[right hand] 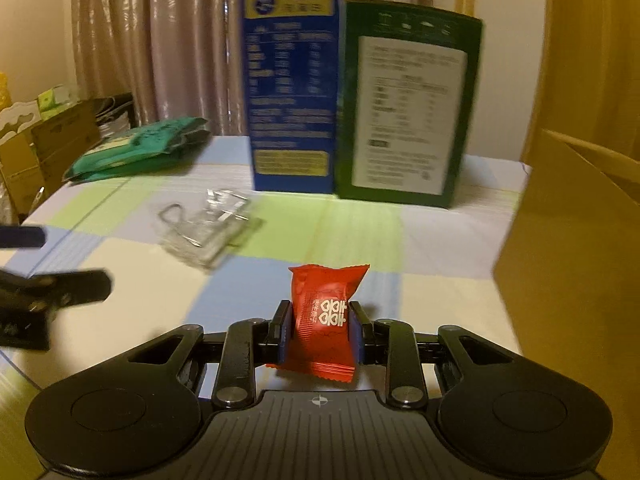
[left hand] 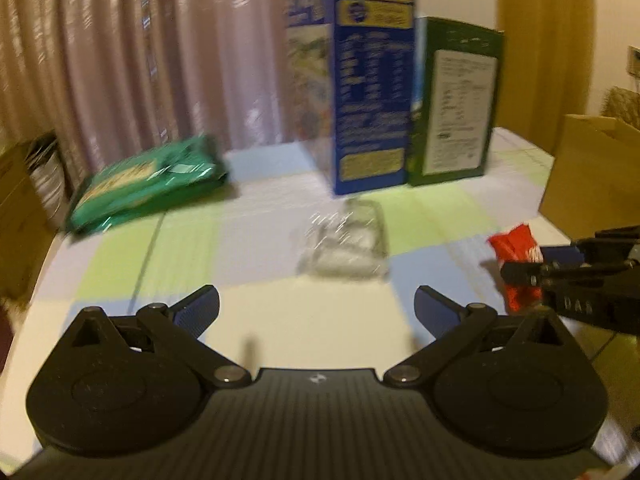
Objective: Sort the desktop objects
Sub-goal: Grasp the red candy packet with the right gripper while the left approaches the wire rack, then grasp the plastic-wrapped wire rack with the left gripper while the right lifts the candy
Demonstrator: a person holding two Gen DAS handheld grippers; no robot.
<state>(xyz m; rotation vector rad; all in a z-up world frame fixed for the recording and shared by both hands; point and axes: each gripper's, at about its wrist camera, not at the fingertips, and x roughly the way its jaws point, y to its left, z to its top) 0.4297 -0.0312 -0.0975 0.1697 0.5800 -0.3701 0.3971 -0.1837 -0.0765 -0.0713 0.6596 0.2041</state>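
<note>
My right gripper (right hand: 321, 330) is shut on a small red candy packet (right hand: 325, 312) with white print, held just above the checked tablecloth; the same red candy packet (left hand: 516, 254) shows at the right edge of the left wrist view in the right gripper (left hand: 532, 270). My left gripper (left hand: 316, 308) stands open with nothing between its fingers, over the near part of the table. A clear plastic packet (left hand: 346, 246) lies ahead of it, also the clear plastic packet (right hand: 208, 228) left of the candy. A green pouch (left hand: 148, 180) lies flat at the far left.
A tall blue box (left hand: 370, 76) and a dark green box (left hand: 456, 100) stand upright side by side at the back. A brown paper bag (right hand: 572, 260) stands open at the right edge. Cardboard boxes (right hand: 44, 148) sit off the table's left side. Curtains hang behind.
</note>
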